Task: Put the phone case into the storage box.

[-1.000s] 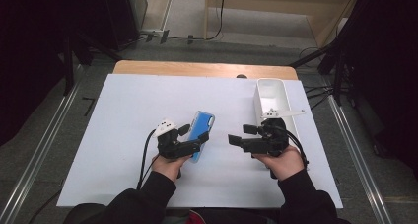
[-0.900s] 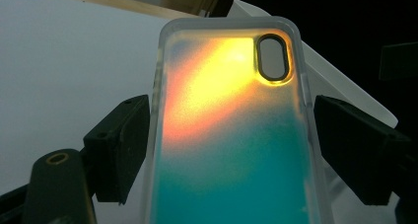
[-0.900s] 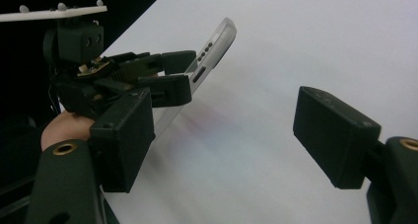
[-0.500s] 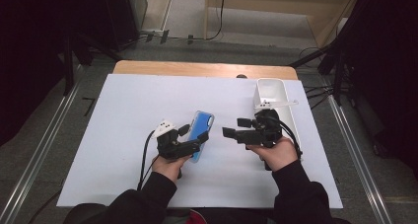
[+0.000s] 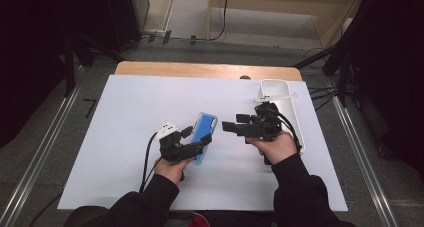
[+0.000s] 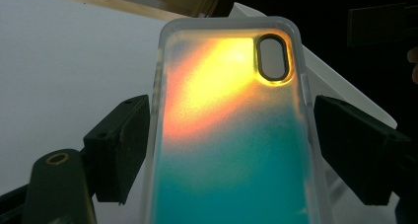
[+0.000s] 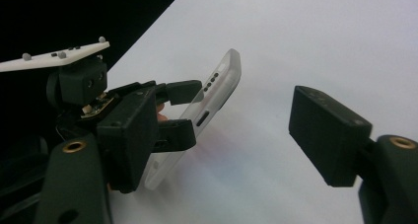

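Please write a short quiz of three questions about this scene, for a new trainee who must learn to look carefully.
1. True or false: the left gripper has the phone case between its jaws.
2. Which thing stands at the right side of the white table mat, beyond the right gripper?
A. a white tray
B. a red cup
C. a grey box
3. Fill in: the jaws of the right gripper hold ____.

Key
1. True. In the left gripper view, one black jaw stands at each long edge of the case.
2. A, the white tray.
3. Nothing. In the right gripper view the jaws stand apart with only the mat between them.
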### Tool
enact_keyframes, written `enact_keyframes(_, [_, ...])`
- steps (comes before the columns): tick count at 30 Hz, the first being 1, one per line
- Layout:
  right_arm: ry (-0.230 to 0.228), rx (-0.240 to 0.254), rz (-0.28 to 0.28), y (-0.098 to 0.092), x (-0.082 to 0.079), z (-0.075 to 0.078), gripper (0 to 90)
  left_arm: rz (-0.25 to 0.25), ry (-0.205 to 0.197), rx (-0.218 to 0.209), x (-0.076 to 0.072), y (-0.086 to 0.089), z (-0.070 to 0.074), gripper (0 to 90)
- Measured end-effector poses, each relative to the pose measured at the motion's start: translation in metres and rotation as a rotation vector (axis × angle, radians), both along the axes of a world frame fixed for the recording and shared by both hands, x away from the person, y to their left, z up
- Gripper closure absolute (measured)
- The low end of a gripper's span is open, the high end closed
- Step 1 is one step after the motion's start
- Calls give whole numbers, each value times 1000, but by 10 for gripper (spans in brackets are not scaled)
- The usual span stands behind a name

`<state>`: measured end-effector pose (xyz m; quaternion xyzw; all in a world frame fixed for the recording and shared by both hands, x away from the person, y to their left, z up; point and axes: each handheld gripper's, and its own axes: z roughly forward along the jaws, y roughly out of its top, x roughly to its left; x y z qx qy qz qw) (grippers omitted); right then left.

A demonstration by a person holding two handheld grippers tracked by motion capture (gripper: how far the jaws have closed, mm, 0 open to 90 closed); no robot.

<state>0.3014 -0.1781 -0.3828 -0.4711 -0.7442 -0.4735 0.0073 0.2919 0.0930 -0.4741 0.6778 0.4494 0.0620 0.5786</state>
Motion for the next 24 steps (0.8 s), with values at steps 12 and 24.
enact_keyframes(12, [46, 3, -19, 3, 15, -10, 287, -6, -15, 4, -1, -2, -1, 165])
enact_keyframes(24, [76, 28, 0, 13, 24, -14, 296, -19, -25, 18, -4, -5, -1, 165])
